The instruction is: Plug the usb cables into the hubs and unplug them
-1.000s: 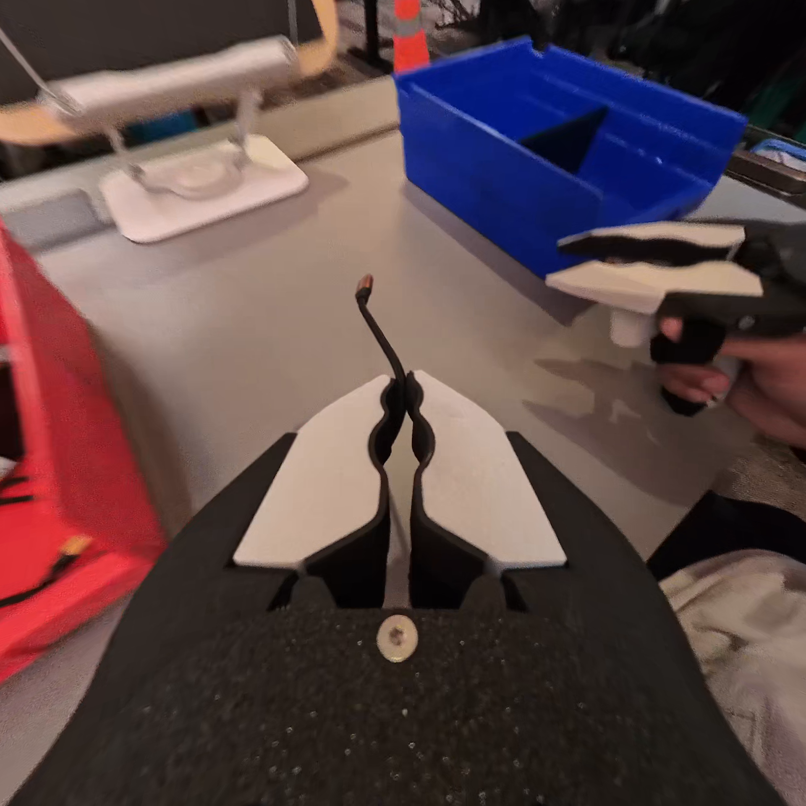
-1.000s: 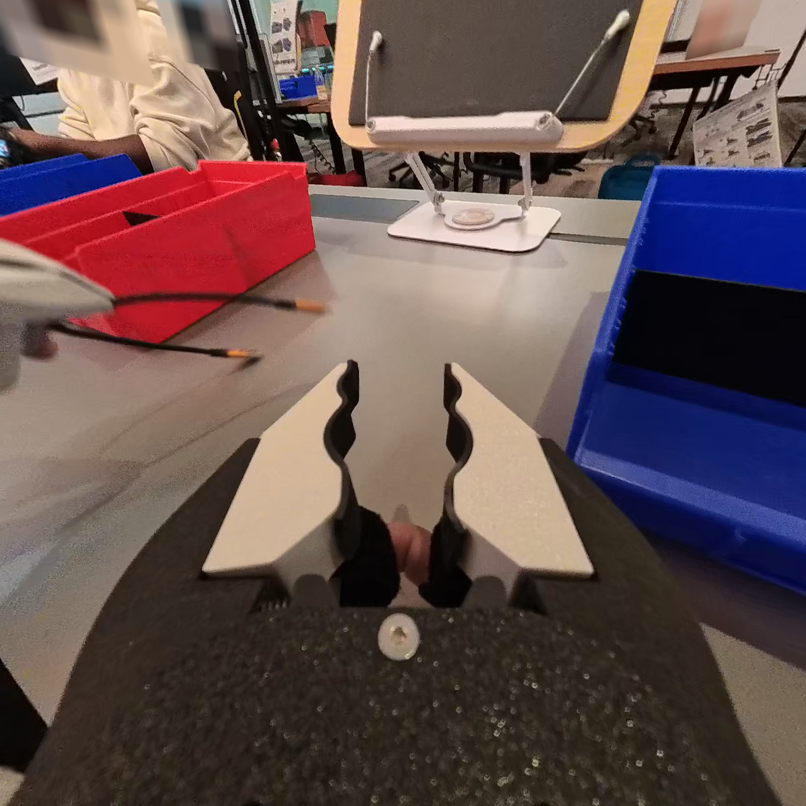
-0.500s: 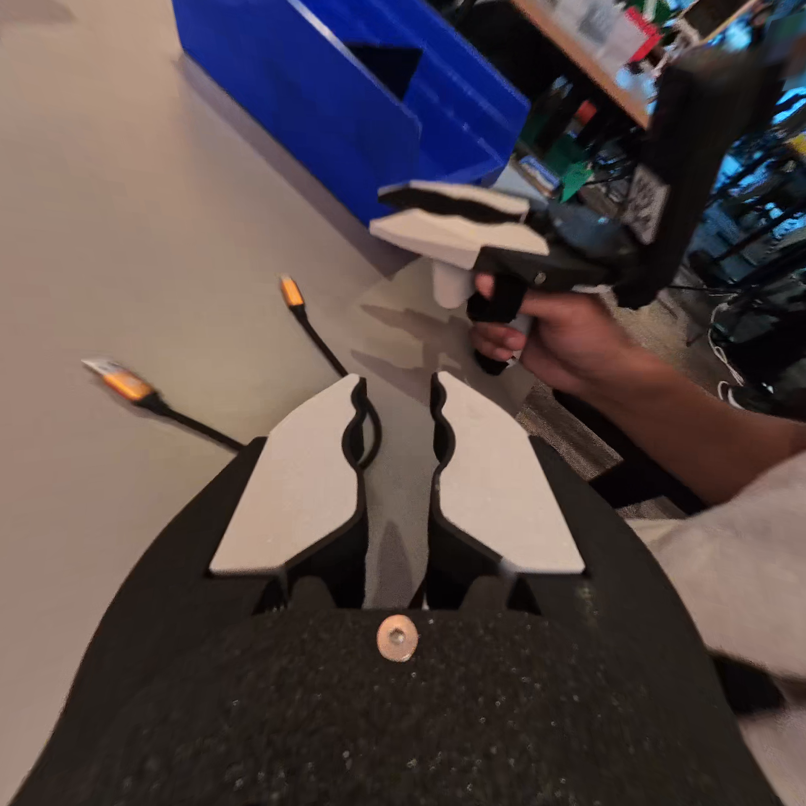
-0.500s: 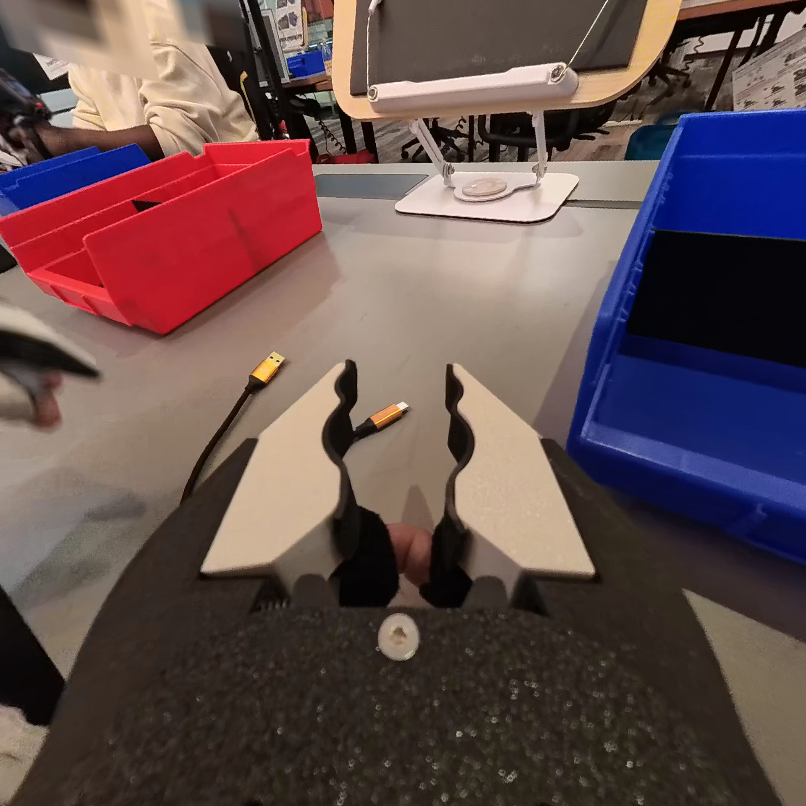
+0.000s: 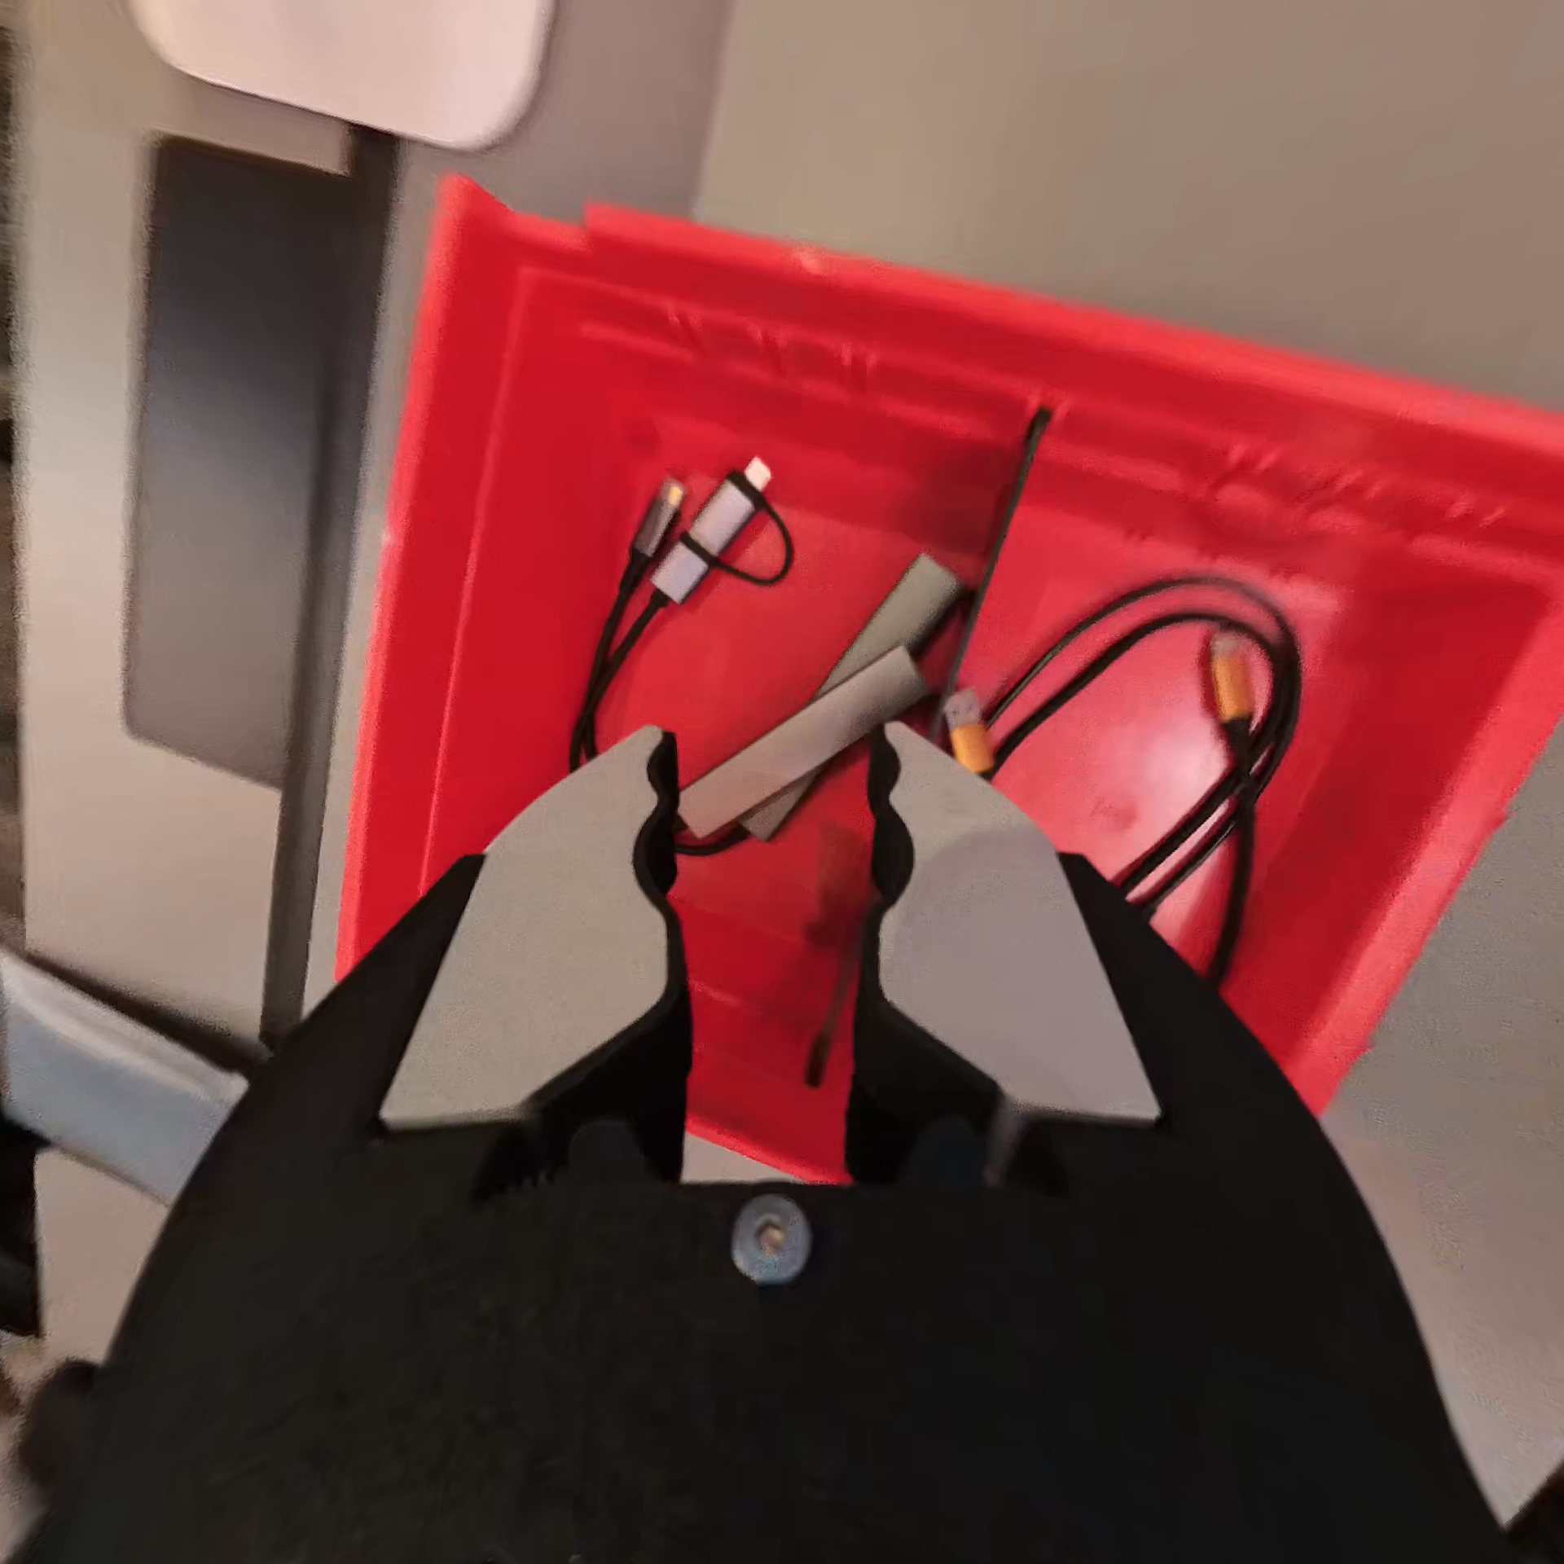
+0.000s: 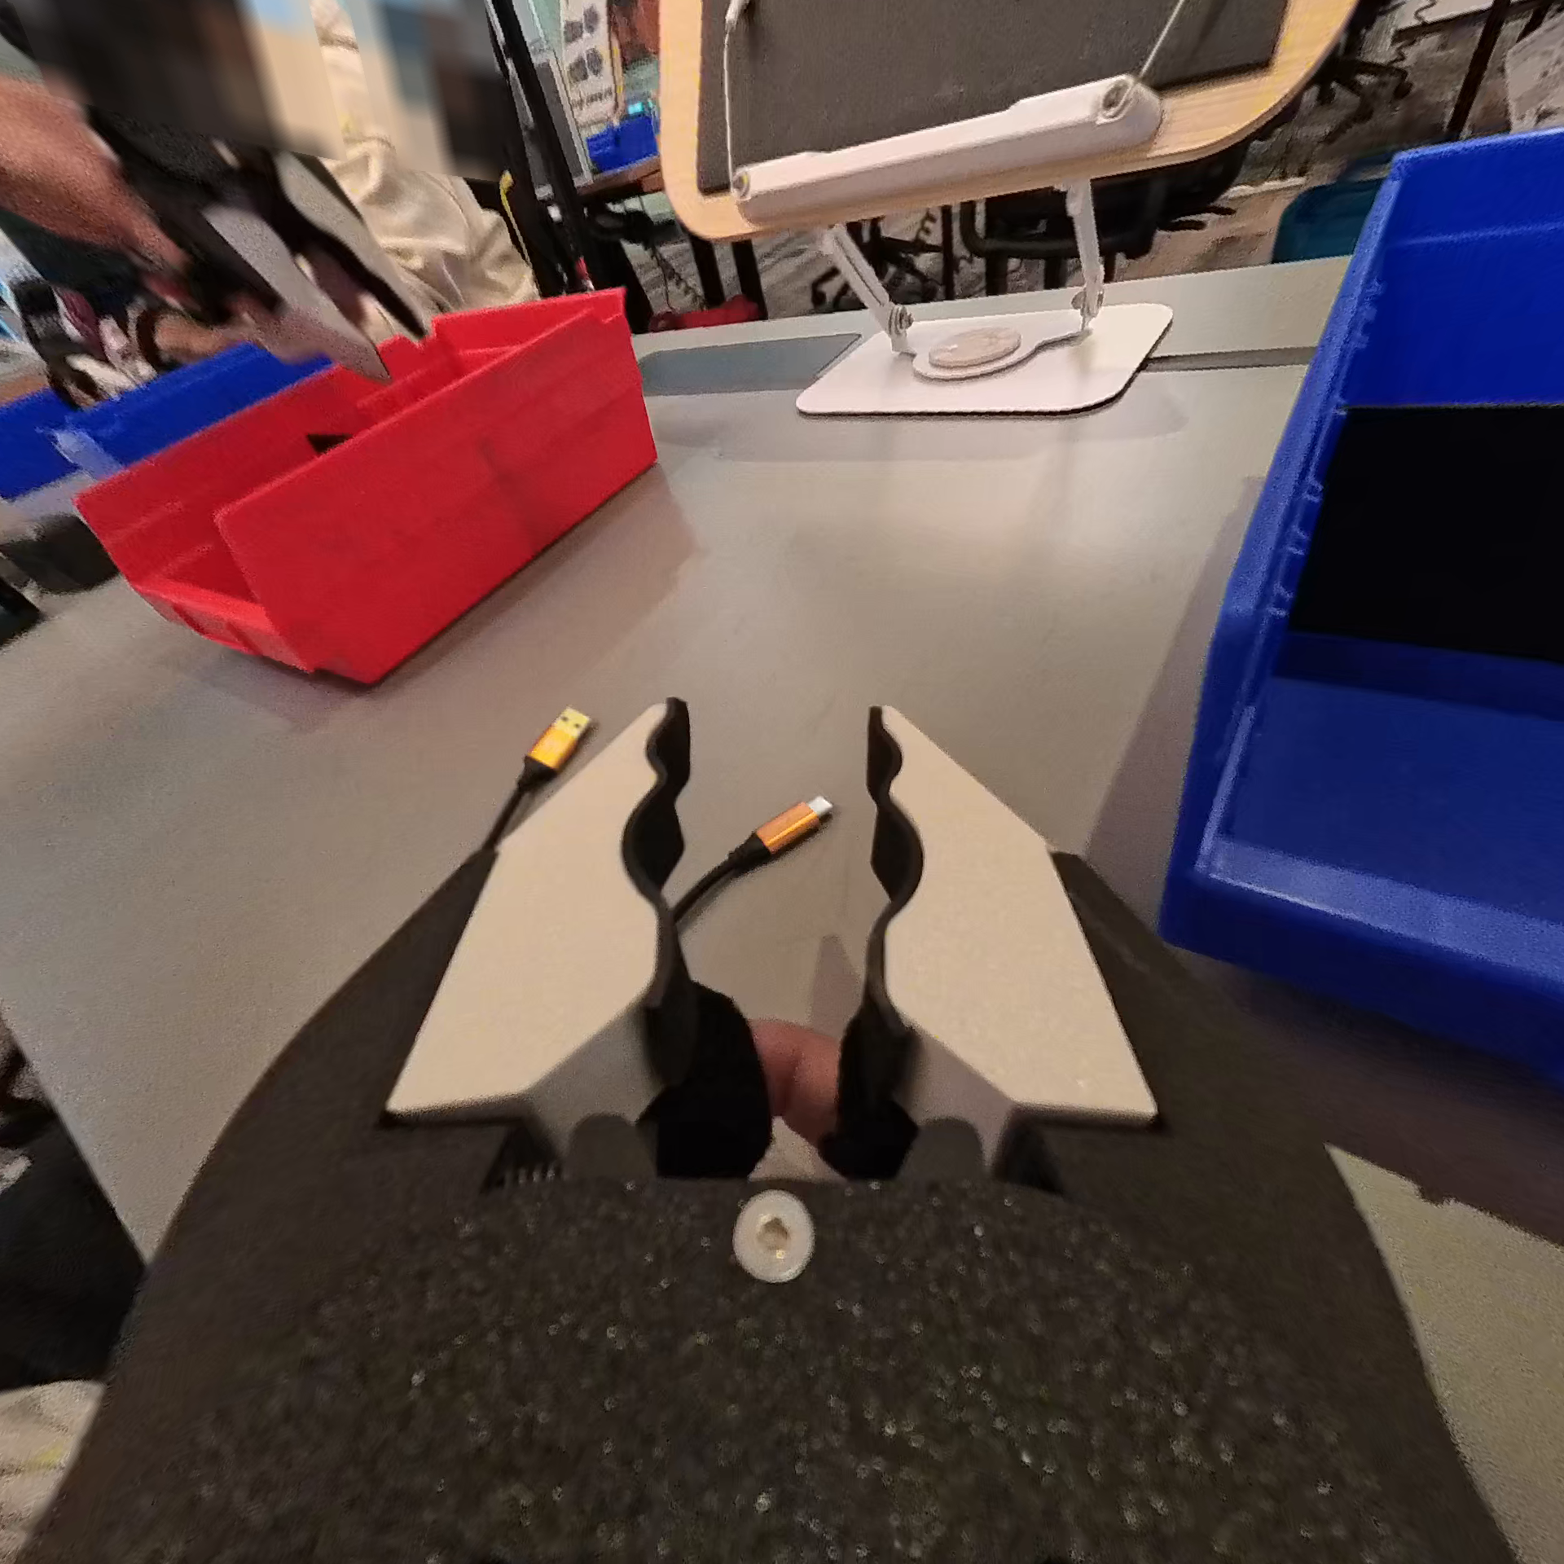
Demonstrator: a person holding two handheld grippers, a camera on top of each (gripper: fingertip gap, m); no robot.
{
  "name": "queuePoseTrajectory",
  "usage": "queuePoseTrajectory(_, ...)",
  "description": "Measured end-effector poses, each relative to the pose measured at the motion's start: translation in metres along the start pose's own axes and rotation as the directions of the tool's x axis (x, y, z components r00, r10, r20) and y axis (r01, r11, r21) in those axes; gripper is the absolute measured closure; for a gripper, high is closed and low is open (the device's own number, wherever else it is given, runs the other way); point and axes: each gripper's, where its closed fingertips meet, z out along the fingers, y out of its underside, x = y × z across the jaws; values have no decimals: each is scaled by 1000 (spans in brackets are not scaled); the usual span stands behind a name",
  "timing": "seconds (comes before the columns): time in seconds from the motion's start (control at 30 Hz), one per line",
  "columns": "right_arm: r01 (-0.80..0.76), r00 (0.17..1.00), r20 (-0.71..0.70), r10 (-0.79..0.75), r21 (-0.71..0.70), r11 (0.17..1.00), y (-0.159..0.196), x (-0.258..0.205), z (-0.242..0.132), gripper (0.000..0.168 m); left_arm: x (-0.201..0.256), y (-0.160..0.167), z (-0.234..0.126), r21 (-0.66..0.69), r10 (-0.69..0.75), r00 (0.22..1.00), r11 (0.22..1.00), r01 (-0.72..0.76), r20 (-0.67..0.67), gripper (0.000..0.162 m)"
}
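Note:
My left gripper (image 5: pixel 768 745) is open and empty, held above the red bin (image 5: pixel 846 355) and looking down into it. In the bin lie grey hubs (image 5: pixel 812 736), a black cable with grey plugs (image 5: pixel 702 542) and a coiled black cable with orange plugs (image 5: pixel 1227 677). My right gripper (image 6: pixel 777 719) is open and empty, low over the grey table (image 6: pixel 889 542). A black cable with orange plugs (image 6: pixel 783 829) lies on the table between and under its fingers; its other plug (image 6: pixel 554 740) lies to the left. The left gripper (image 6: pixel 338 322) shows over the red bin (image 6: pixel 406 516).
A blue bin (image 6: pixel 1388 677) with a black divider stands at the right of the right gripper. A white stand (image 6: pixel 982 355) holding a wood-edged board is at the back of the table. A person in a light top sits behind the red bin. Some 40 cm of space lies between my two pairs of fingers.
My left gripper opened and let the orange-plug cable drop onto the table, then swung left and up over the red bin. My right gripper stayed open near the cable.

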Motion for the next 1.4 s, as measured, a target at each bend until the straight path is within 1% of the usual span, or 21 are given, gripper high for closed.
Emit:
queuePoseTrajectory(0.07,-69,997,32,68,41,997,-7,-2,0,128,-6,17,25,-98,91,992,990,-100,-86,119)
queuePoseTrajectory(0.13,-114,992,65,111,46,992,-6,-5,-1,128,-5,33,47,-183,142,974,968,-174,-174,118)
queuePoseTrajectory(0.2,-134,988,77,132,24,991,0,-7,-1,128,-7,42,63,-227,180,959,947,-229,-218,115)
queuePoseTrajectory(0.27,-137,987,95,133,35,990,-1,-11,-4,128,-10,46,75,-236,233,944,928,-288,-234,119)
queuePoseTrajectory(0.33,-124,987,104,120,35,992,-2,-15,-5,128,-4,50,78,-237,260,917,911,-337,-302,124)
queuePoseTrajectory(0.4,-93,988,128,89,28,995,-3,-24,-4,127,-2,51,78,-239,269,904,903,-356,-333,126)
queuePoseTrajectory(0.47,-68,987,151,63,26,997,-6,-32,-2,127,4,54,78,-236,284,885,892,-385,-369,137)
queuePoseTrajectory(0.53,-63,981,186,57,27,998,-9,-41,1,127,5,63,83,-284,325,874,854,-435,-362,128)
queuePoseTrajectory(0.6,-72,973,221,65,24,997,-9,-49,4,127,3,69,87,-331,365,861,812,-480,-354,128)
queuePoseTrajectory(0.7,-71,969,239,66,15,997,-6,-56,5,127,2,69,87,-337,349,865,816,-470,-362,132)
queuePoseTrajectory(0.77,-54,968,244,49,12,998,-5,-60,1,127,-1,67,84,-330,336,883,835,-441,-328,134)
queuePoseTrajectory(0.9,-38,970,242,34,13,999,-3,-60,-4,127,-13,48,62,-276,301,929,894,-353,-213,134)
queuePoseTrajectory(0.97,-42,971,238,36,20,999,-6,-59,-4,127,-19,39,47,-259,245,954,923,-284,-174,135)
queuePoseTrajectory(1.03,-17,974,225,11,25,1000,-12,-58,-2,127,-19,25,30,-213,174,972,955,-206,-160,136)
queuePoseTrajectory(1.1,59,978,196,-63,26,998,-19,-57,2,127,-16,7,10,-152,103,980,980,-129,-168,136)
queuePoseTrajectory(1.17,220,960,171,-221,23,975,-27,-59,8,127,-9,-18,-14,-76,72,980,993,-87,-183,136)
queuePoseTrajectory(1.2,319,936,150,-319,21,947,-32,-60,11,126,-5,-31,-28,-44,74,980,996,-84,-186,136)
queuePoseTrajectory(1.27,500,860,97,-500,31,866,-46,-63,19,125,8,-60,-55,1,94,975,995,-96,-201,136)
queuePoseTrajectory(1.33,646,759,58,-649,56,761,-66,-72,27,124,31,-88,-81,17,121,960,992,-121,-251,137)
queuePoseTrajectory(1.4,758,645,19,-764,107,643,-90,-87,34,124,60,-115,-97,15,156,936,987,-160,-317,137)
